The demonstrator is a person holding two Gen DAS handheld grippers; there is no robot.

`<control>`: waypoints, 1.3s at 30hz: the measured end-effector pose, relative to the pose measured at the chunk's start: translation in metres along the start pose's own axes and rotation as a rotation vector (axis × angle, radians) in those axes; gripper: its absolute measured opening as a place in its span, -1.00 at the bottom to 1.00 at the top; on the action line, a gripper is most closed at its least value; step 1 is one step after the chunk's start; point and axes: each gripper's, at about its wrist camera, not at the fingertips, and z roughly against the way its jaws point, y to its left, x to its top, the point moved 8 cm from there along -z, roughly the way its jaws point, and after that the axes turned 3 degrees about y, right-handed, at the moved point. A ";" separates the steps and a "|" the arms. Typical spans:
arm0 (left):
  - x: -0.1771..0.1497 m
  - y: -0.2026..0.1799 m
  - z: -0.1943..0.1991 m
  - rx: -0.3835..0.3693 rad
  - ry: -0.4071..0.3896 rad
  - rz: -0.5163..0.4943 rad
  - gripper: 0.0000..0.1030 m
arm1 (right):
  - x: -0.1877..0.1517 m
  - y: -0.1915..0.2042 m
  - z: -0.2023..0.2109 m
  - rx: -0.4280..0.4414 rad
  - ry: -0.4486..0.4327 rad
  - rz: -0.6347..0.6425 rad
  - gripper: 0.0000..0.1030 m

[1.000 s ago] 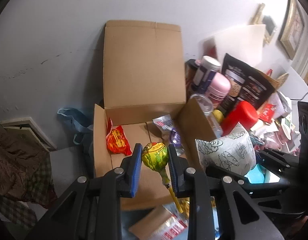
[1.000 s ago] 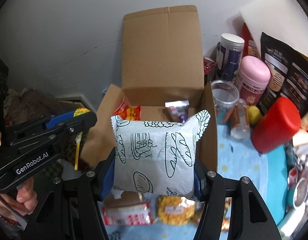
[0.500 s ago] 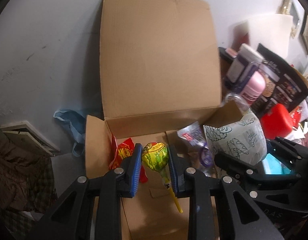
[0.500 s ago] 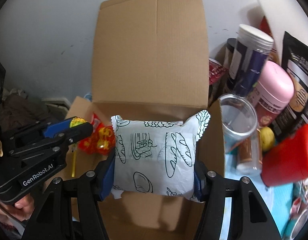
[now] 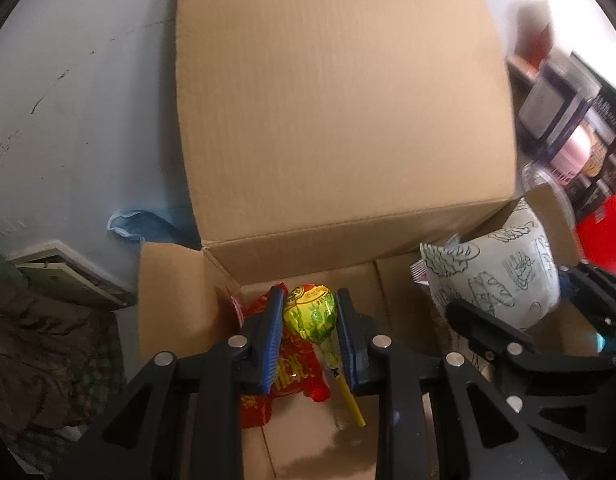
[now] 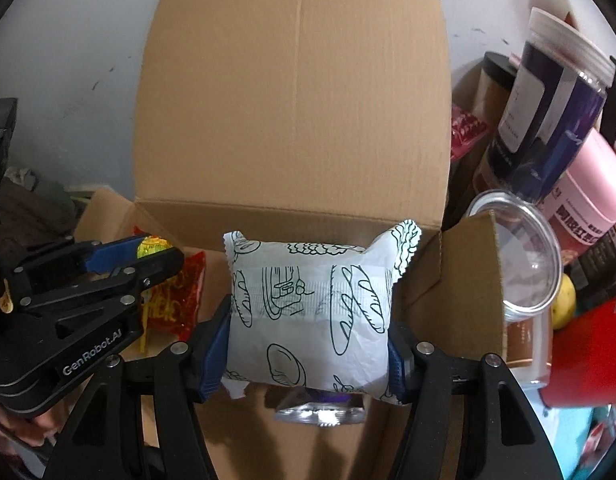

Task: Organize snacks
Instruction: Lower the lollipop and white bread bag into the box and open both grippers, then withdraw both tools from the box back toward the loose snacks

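Note:
An open cardboard box (image 5: 339,120) (image 6: 296,120) stands against the wall, lid up. My left gripper (image 5: 309,320) is shut on a yellow-green lollipop (image 5: 311,316) and holds it inside the box, over a red snack packet (image 5: 296,368). My right gripper (image 6: 308,328) is shut on a white bread packet with black drawings (image 6: 311,304) and holds it over the box's right half. A silver and purple packet (image 6: 319,410) lies on the box floor under it. The left gripper (image 6: 120,256) and the red packet (image 6: 176,300) show at left in the right wrist view; the bread packet (image 5: 495,276) shows at right in the left wrist view.
Right of the box stand a clear plastic cup (image 6: 519,260), a pink canister (image 6: 583,196), a dark blue jar with a white lid (image 6: 547,92) and a red container (image 6: 587,352). A blue cloth (image 5: 148,224) lies left of the box by the wall.
Both grippers have moved forward and down into the open box, each with its snack still held. The box now fills most of both views.

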 end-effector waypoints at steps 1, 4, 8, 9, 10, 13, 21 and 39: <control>-0.001 0.000 -0.002 0.009 0.008 0.000 -0.51 | 0.002 0.000 -0.005 -0.009 0.006 0.002 0.24; -0.003 -0.001 -0.008 0.027 0.024 0.007 -0.50 | 0.000 0.001 -0.007 -0.032 0.014 0.021 0.27; -0.007 0.003 -0.008 0.041 0.043 0.020 -0.49 | -0.001 0.004 -0.002 -0.051 0.013 0.034 0.37; -0.008 0.004 -0.006 0.041 0.045 0.021 -0.48 | -0.002 0.004 0.000 -0.058 0.013 0.034 0.39; -0.009 0.003 -0.004 0.036 0.049 0.020 -0.48 | -0.002 0.004 0.004 -0.064 0.008 0.034 0.40; -0.010 0.003 0.003 0.031 0.050 0.020 -0.19 | -0.003 0.003 0.013 -0.080 0.004 0.031 0.52; -0.005 -0.009 0.042 0.020 -0.010 0.001 0.20 | -0.003 -0.005 0.053 -0.104 -0.032 0.005 0.53; 0.002 -0.019 0.193 -0.021 -0.244 -0.012 0.20 | 0.001 0.007 0.201 -0.152 -0.228 -0.011 0.56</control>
